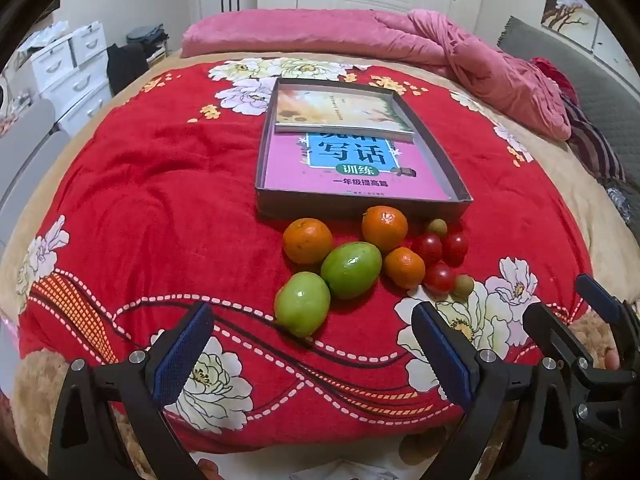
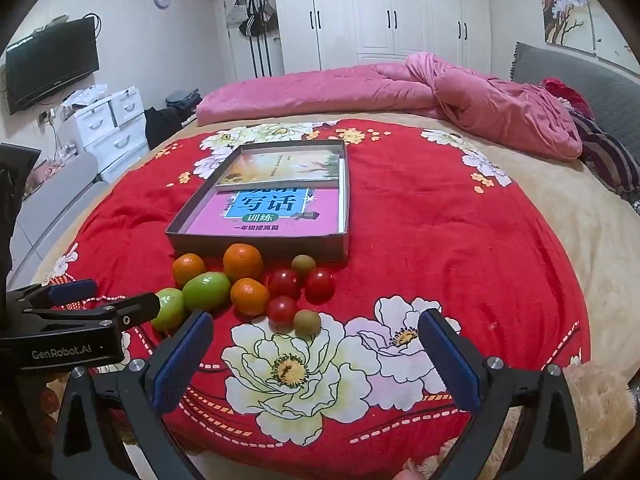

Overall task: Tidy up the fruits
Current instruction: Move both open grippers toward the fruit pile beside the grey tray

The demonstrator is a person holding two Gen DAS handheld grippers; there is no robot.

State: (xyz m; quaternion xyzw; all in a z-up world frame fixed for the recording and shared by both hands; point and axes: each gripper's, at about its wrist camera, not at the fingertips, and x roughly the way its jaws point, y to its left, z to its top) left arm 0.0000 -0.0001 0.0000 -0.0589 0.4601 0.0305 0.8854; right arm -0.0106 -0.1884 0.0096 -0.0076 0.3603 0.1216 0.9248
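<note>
A cluster of fruit lies on the red floral blanket in front of a shallow grey box. It holds two green fruits, three oranges, three red cherry tomatoes and two small brownish-green fruits. My left gripper stands open just short of the nearest green fruit. My right gripper is open over a white flower print, close to a tomato and a small fruit. Both hold nothing.
The box holds two books, a pink one and a pale one. A pink quilt is bunched at the far side of the bed. White drawers and a wall television stand to the left.
</note>
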